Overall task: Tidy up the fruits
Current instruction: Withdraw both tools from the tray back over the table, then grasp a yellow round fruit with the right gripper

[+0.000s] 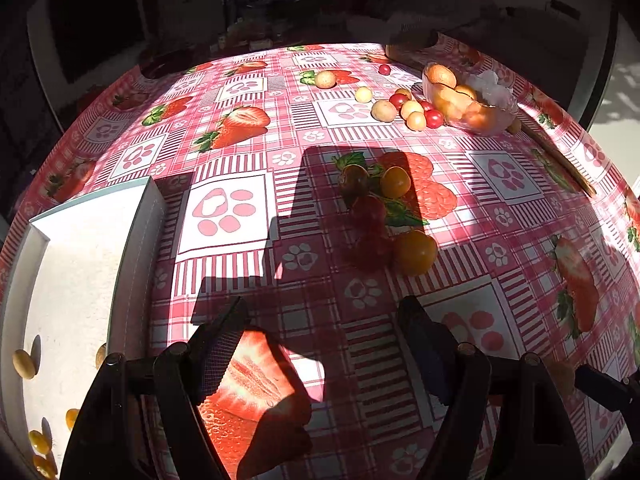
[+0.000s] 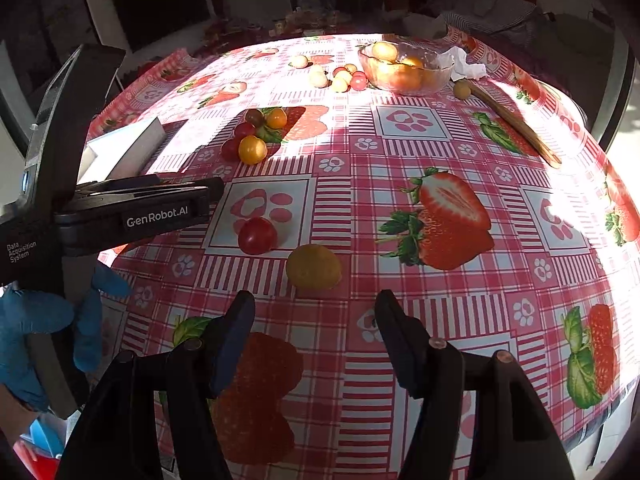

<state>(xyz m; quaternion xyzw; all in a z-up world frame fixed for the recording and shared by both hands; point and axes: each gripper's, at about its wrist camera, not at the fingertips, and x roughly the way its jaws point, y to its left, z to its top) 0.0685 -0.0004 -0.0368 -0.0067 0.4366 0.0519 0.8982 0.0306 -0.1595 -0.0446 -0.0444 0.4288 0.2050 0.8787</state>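
**Sorting underway, most fruit still loose on the table**

Left wrist view: your left gripper (image 1: 320, 344) is spread wide and holds nothing, hovering over the strawberry-print tablecloth (image 1: 500, 240). Ahead of it, in shadow, sits a small cluster of cherry tomatoes (image 1: 384, 216), red and orange mixed. To the left stands the white tray (image 1: 136, 240); at least 4 small yellowish fruits (image 1: 24, 364) already lie in it near the frame edge. Far off, a glass bowl (image 1: 500, 116) holds orange fruit, with a scatter of pale and red fruits (image 1: 404, 108) just beside it.

Right wrist view: your right gripper (image 2: 316, 320) is also spread and empty. A yellow fruit (image 2: 314, 266) lies just ahead of its fingertips, with a red tomato (image 2: 257, 236) near on the left. Your left-hand tool crosses the left edge.

By my judgement you are early: only a few pieces are binned, and 3 loose groups remain.
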